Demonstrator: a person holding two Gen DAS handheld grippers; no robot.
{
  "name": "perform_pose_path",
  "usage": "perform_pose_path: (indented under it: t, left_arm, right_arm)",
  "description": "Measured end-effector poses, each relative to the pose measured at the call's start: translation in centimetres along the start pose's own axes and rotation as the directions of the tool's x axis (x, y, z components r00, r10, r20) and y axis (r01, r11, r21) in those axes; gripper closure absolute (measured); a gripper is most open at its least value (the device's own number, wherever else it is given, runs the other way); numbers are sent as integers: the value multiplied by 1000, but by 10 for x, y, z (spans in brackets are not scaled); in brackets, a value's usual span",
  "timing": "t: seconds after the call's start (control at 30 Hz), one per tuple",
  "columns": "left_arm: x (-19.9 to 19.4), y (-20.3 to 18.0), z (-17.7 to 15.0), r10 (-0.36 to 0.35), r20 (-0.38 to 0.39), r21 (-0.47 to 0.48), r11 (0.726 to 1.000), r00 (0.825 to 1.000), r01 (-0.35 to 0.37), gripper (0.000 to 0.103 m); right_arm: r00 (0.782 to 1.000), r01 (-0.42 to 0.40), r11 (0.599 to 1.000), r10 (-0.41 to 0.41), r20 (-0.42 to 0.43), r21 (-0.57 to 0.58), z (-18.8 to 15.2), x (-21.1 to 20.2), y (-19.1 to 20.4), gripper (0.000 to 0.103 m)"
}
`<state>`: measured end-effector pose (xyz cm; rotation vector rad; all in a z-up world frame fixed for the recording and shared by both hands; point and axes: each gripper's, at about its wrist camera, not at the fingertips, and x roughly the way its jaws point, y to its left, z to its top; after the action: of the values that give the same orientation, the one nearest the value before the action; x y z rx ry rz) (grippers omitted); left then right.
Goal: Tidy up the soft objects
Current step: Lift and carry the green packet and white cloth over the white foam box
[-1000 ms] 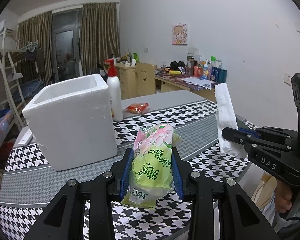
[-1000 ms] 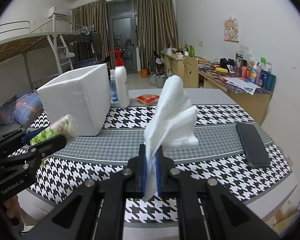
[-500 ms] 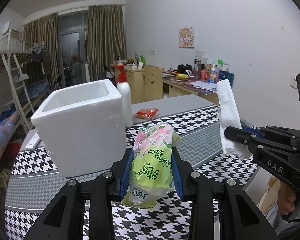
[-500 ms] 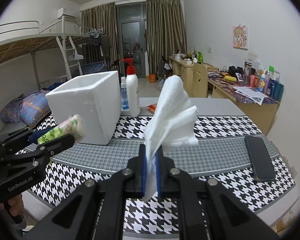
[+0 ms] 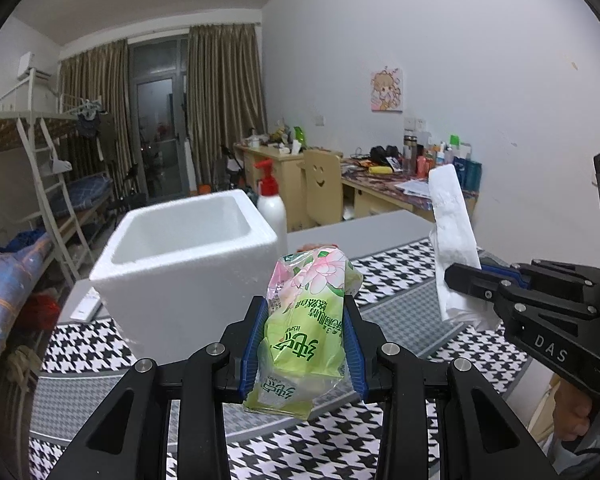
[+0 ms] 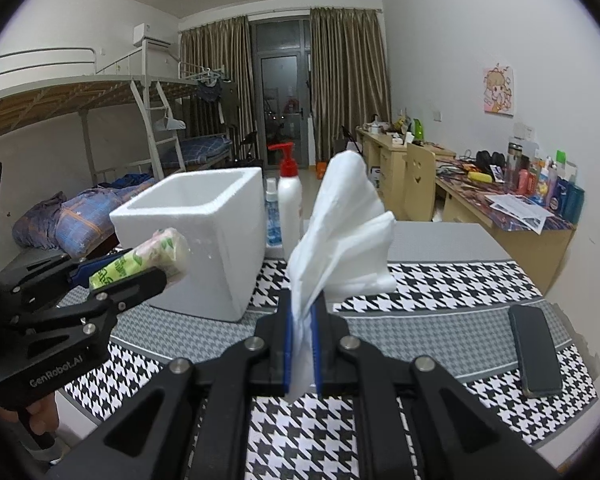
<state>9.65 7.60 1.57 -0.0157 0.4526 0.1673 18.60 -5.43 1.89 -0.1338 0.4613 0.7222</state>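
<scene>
Both claws have risen — left claw (image 5: 306, 344) grips tissue pack (image 5: 308, 320), right claw (image 6: 300, 344) pinches white tissues (image 6: 340, 232).

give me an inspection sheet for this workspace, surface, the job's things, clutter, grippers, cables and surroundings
Surface: table under a black-and-white houndstooth cloth.
Job's things: green tissue pack and white tissue wad, both held above the table; open white foam box, nothing visible inside.
Clutter: white pump bottle, small blue bottle, dark phone.
Grippers: left gripper shut on the tissue pack; right gripper shut on the tissue wad.
Cables: nothing seen.
Surroundings: bunk bed, cluttered desks, curtains.
</scene>
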Motion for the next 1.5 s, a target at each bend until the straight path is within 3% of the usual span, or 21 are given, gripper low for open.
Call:
perform_pose_path:
  t: [1.5]
  left_arm:
    - [2, 70, 68, 112, 108, -80, 991, 988, -104, 65]
  right_arm:
    - [991, -102, 986, 112, 71, -129, 73, 21, 60, 92]
